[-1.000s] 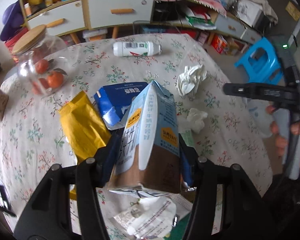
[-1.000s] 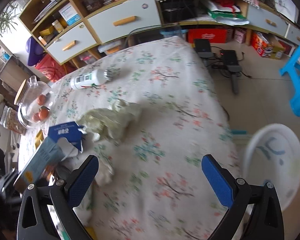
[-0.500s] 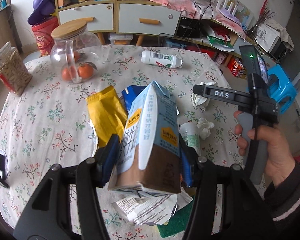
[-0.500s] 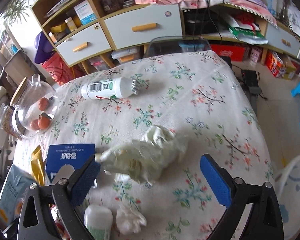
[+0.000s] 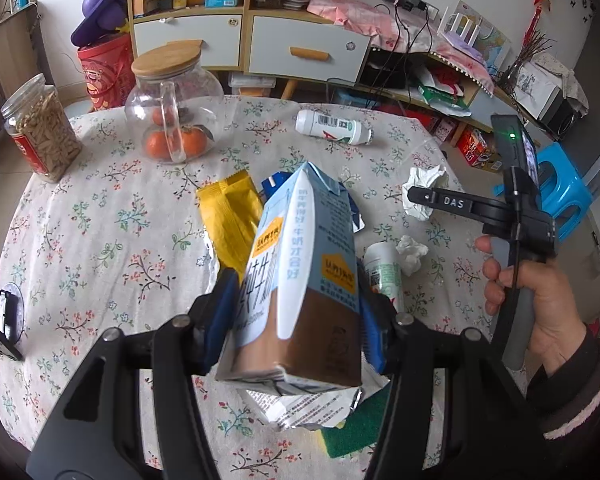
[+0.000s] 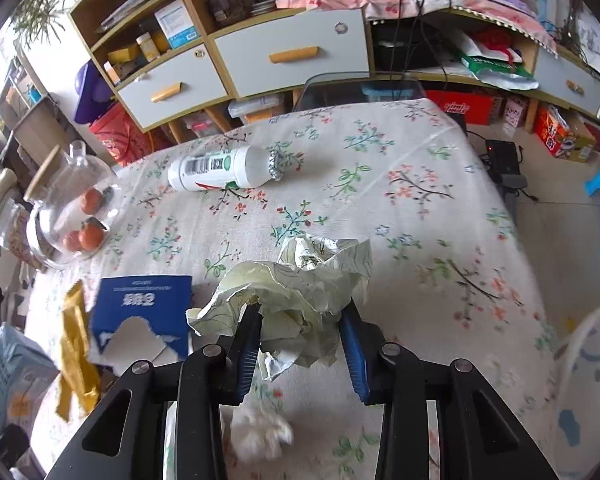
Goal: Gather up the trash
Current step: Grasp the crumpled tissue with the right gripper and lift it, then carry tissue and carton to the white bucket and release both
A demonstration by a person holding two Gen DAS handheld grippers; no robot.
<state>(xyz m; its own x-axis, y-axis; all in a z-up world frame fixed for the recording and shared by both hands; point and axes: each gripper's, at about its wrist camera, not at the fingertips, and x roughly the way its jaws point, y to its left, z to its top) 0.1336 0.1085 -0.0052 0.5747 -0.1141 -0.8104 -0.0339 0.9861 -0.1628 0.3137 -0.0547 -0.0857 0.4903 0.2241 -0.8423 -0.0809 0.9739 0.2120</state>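
Glossy carton point(image 5: 300, 276); crinkled paper wad point(image 6: 300, 292); cloth tablecloth point(image 6: 400, 216).

A lived-in home is indicated: behind the flower-clothed worktop point(image 5: 100, 216), a cluttered shelf-and-drawer unit point(image 5: 252, 36) is seen.

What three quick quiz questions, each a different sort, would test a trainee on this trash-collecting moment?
1. True or false: the left gripper holds the milk carton.
2. What sits between the right gripper fingers: A) white bottle B) crumpled paper C) yellow wrapper?
3. Fill in: the glass jar contains ____.

Key: 1 true; 2 B; 3 oranges.
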